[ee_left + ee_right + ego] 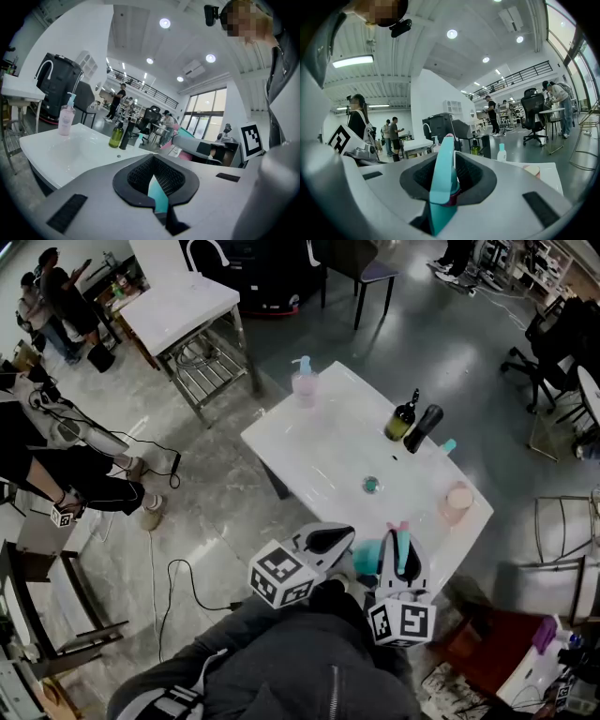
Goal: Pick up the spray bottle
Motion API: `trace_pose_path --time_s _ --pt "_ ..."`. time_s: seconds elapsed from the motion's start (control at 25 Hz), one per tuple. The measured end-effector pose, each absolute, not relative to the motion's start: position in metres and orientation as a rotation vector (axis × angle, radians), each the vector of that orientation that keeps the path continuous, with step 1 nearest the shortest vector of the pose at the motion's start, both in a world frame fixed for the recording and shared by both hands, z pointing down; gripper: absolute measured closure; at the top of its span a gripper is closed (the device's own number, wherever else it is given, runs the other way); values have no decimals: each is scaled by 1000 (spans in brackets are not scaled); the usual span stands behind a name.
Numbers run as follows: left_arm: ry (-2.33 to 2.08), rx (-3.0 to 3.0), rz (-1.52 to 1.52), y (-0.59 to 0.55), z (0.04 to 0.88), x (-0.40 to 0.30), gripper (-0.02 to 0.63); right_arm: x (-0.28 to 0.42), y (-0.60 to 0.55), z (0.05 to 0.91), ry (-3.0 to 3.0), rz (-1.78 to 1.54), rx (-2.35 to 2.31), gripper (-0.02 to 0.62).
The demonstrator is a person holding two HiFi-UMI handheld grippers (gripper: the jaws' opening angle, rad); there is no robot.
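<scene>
Since the right tool [399, 535] is part-closed on the teal spray bottle [442, 178], up by the table's [309, 442] near edge, the pickup looks basically done. Left tool [333, 538] looks shut and empty. Next it just needs a firm grip and a lift clear.

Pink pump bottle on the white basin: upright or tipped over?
Upright. The pink pump bottle stands on its base at a corner of the white basin, pump head on top.
</scene>
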State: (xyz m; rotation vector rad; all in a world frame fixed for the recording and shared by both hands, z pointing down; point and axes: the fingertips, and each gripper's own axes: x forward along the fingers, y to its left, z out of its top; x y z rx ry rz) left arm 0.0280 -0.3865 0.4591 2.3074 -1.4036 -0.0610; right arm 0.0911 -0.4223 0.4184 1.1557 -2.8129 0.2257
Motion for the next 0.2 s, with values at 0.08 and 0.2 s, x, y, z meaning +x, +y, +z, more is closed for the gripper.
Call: trace_pose_path --time_s 0.08,0.2 --pt "-1399 2308 -62 -388 459 26 600 90 -422 418 -2808 221 1163 517" --pt "-1394 2313 -65 -390 458 25 600 87 -422 417 -2806 184 1160 517"
